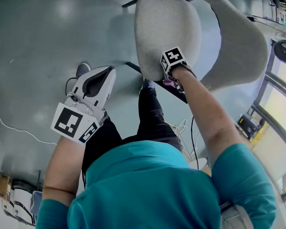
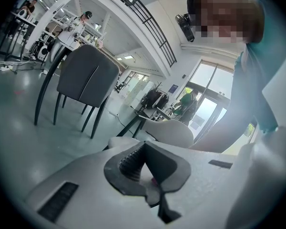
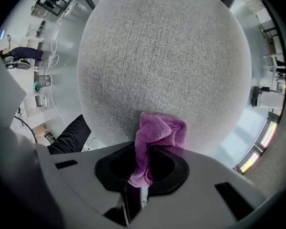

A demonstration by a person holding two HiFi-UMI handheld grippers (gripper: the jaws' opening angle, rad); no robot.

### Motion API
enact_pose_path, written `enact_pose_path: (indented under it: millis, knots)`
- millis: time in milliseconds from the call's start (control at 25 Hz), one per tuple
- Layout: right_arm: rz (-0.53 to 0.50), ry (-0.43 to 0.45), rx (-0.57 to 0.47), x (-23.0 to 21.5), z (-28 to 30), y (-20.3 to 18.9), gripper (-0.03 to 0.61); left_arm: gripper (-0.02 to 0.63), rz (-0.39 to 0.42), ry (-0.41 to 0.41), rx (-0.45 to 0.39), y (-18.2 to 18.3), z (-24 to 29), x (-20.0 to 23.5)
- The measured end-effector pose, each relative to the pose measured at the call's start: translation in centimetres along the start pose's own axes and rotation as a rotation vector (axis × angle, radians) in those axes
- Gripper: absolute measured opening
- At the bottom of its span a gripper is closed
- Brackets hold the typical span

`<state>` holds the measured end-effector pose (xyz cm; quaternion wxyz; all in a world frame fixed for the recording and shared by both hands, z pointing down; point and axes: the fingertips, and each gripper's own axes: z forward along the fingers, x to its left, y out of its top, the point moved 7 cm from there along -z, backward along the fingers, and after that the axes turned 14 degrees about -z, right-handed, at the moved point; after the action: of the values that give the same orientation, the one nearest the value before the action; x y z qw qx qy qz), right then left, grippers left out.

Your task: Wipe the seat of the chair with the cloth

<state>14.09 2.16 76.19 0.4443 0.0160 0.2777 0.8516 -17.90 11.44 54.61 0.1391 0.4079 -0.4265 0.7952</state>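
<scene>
A grey upholstered chair seat (image 1: 164,30) fills the top middle of the head view, its curved backrest (image 1: 243,46) off to the right. My right gripper (image 1: 174,78) sits at the seat's near edge, shut on a purple cloth (image 3: 157,135) that lies bunched against the seat fabric (image 3: 164,61). A sliver of that cloth (image 1: 168,82) peeks out under the gripper in the head view. My left gripper (image 1: 93,87) hangs left of the chair over the floor, jaws closed with nothing in them; in its own view the left gripper (image 2: 148,175) points at the room.
The person's dark trouser leg (image 1: 150,113) stands just before the seat. Cables (image 1: 9,128) trail on the grey floor at left. A dark chair (image 2: 86,78) and a black-legged table (image 2: 148,113) stand farther off. A window frame (image 1: 276,94) lines the right side.
</scene>
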Motion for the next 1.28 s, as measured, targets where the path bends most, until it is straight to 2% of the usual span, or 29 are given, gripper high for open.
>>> enact_pose_path:
  millis: [920,1280]
  knots:
    - [-0.082,0.047,-0.041,5.6,-0.8,3.0,0.048,-0.005,-0.013,0.021,-0.031,0.1,-2.8,0.9]
    - [-0.119,0.104,-0.074,8.2,-1.2,4.5,0.048,-0.005,-0.019,0.028,-0.029,-0.1,-3.1,1.3]
